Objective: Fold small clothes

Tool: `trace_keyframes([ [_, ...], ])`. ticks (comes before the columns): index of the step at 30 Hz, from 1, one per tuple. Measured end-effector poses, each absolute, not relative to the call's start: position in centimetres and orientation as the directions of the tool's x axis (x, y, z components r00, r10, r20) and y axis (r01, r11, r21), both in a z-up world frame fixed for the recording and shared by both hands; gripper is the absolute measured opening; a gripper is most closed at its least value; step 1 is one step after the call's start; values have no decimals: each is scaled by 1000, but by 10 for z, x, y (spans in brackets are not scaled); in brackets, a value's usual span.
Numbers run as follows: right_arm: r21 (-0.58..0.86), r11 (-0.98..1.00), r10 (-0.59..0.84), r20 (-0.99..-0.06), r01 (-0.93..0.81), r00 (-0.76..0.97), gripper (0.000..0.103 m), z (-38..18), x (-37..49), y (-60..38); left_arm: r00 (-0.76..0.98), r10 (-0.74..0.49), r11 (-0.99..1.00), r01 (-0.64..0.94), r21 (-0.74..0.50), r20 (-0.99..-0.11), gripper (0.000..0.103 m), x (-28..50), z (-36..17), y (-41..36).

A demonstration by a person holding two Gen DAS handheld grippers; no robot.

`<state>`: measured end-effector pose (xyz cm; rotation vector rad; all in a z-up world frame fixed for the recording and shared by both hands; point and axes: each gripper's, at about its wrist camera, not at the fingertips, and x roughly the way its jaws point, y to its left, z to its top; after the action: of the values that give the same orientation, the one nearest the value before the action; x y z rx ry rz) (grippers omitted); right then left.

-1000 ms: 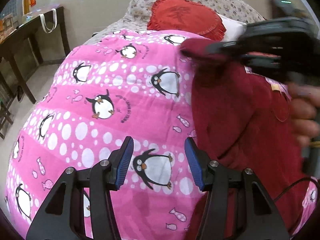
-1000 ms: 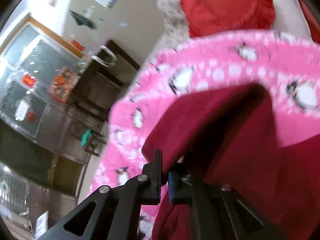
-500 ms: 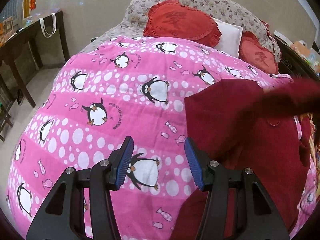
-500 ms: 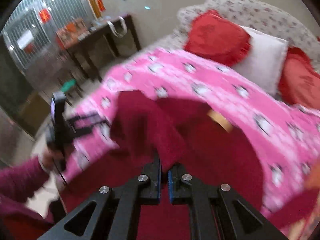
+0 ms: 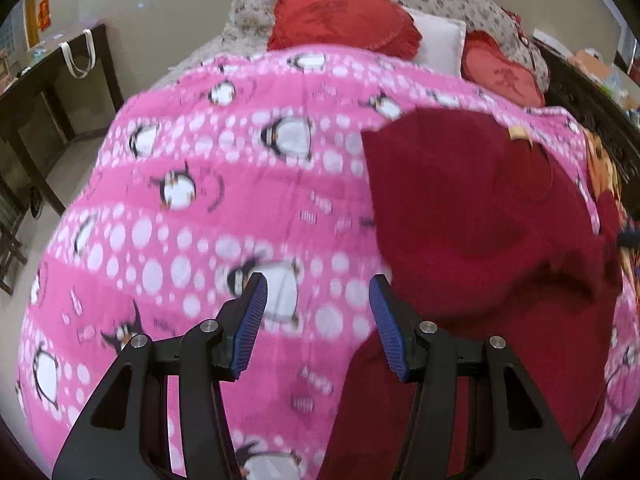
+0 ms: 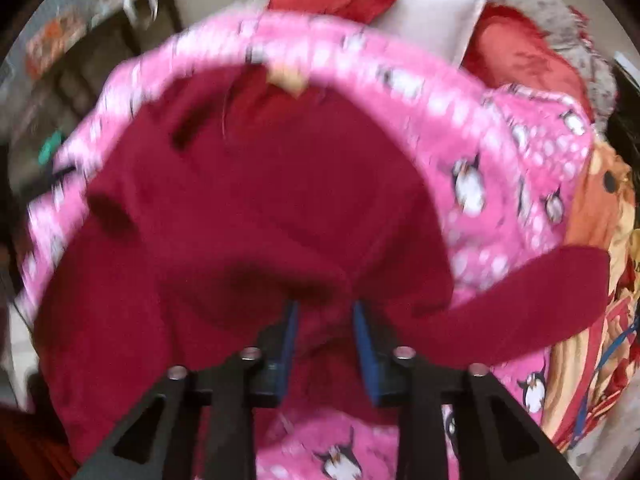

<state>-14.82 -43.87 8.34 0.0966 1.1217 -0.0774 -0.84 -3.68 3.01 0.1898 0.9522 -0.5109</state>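
A dark red garment [image 5: 472, 216] lies on the right part of a pink penguin blanket [image 5: 200, 200], its tan tag [image 5: 518, 134] at the far edge. My left gripper [image 5: 318, 284] hangs open over the blanket just left of the garment's edge, with nothing between its blue pads. In the right wrist view the garment [image 6: 248, 208] fills the middle, and a sleeve [image 6: 540, 296] trails off to the right. My right gripper [image 6: 325, 306] is opening. Its pads stand apart, with a loose fold of the red cloth bunched over and between the tips.
Red cushions [image 5: 344, 20] and a white pillow [image 5: 440, 40] lie at the head of the bed. A dark wooden table [image 5: 48, 92] stands on the floor to the left. An orange patterned cloth [image 6: 600, 220] lies along the bed's right side.
My right gripper swept a flap of the garment from the left across to the right, laid it over, and its shut jaws have parted. My left gripper drifted slightly and stayed open.
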Motion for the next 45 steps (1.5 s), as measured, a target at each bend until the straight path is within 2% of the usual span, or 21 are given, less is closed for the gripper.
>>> trace_keyframes([
  [2,81,993,23,-851,89,525,43,101,-135,-430,435,-332,860,505,-79,-837,53,-14,18,-31],
  [4,155,988,119,-814,15,569,43,109,-110,-410,408,-328,854,513,-84,-852,53,-19,8,-31],
  [7,225,969,245,-788,-106,565,43,100,-65,-370,406,-317,847,528,-64,-857,53,-26,-1,-35],
  [11,195,944,306,-818,-265,487,43,68,13,-302,403,-323,850,520,-76,-856,53,-25,-6,-39],
  [14,127,951,248,-856,-282,453,43,41,50,-278,398,-335,853,513,-96,-854,53,-22,-8,-39],
  [17,217,941,310,-863,-262,399,42,21,70,-276,395,-350,850,516,-110,-849,53,-20,-10,-38],
  [19,177,937,296,-861,-301,414,23,23,68,-268,393,-362,846,520,-120,-845,53,-18,-11,-37],
  [20,146,937,278,-862,-319,424,4,28,67,-262,395,-370,846,517,-130,-840,53,-18,-10,-35],
  [29,78,917,312,-751,-391,582,3,89,110,-217,495,-374,908,366,-201,-784,53,-14,11,14],
  [33,69,924,284,-783,-376,554,3,52,143,-201,480,-351,917,351,-191,-804,53,-5,12,17],
  [35,130,932,294,-815,-338,499,3,34,149,-209,471,-361,913,354,-202,-805,53,-3,14,15],
  [37,193,930,332,-806,-313,491,8,36,142,-225,478,-377,904,375,-204,-793,53,0,20,9],
  [39,209,931,344,-779,-299,525,26,55,119,-247,499,-381,898,399,-185,-778,53,1,30,3],
  [40,210,932,345,-771,-297,535,30,63,109,-256,506,-385,896,406,-180,-772,53,1,34,0],
  [45,164,969,244,-741,-183,626,43,105,16,-342,518,-413,873,459,-164,-749,53,11,53,-25],
])
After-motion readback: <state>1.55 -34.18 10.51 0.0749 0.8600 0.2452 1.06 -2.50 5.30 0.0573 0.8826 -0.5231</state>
